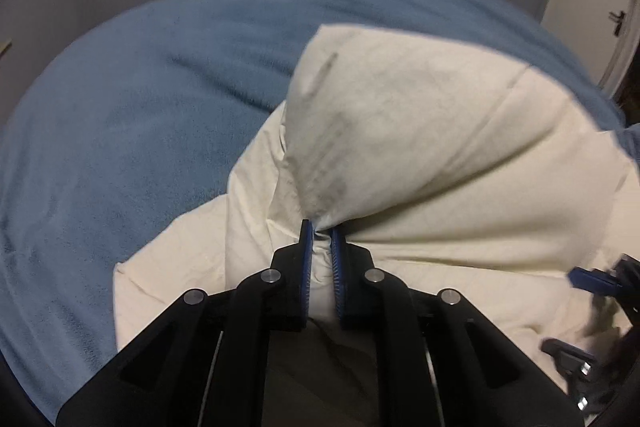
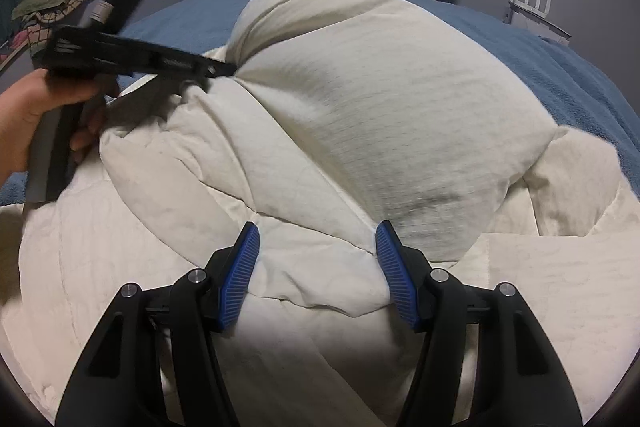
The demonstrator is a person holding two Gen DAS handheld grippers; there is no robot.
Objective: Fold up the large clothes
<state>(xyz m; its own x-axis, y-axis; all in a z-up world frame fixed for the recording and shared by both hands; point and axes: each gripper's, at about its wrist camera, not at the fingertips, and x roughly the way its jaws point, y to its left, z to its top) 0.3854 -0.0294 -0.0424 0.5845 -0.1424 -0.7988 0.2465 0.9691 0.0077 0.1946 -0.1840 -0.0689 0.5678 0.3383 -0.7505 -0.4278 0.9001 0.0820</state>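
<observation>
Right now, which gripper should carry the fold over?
Left. The left gripper is shut on a bunched edge of the cream quilted duvet; the right gripper hovers open, gripping nothing.

Left gripper (image 1: 320, 227): two black fingers faced with ribbed blue pads (image 1: 306, 259), carried on black angular linkage arms with triangular cut-outs. Round silver pivot pins (image 1: 273, 275) sit at the joints behind the pads, two on each side. Right gripper (image 2: 317, 231): same build, black fingers, blue ribbed pads (image 2: 239, 275), silver pins (image 2: 439, 274). A bare hand (image 2: 32, 123), no sleeve visible, wraps a grey-and-black handle below the left gripper's black body.
</observation>
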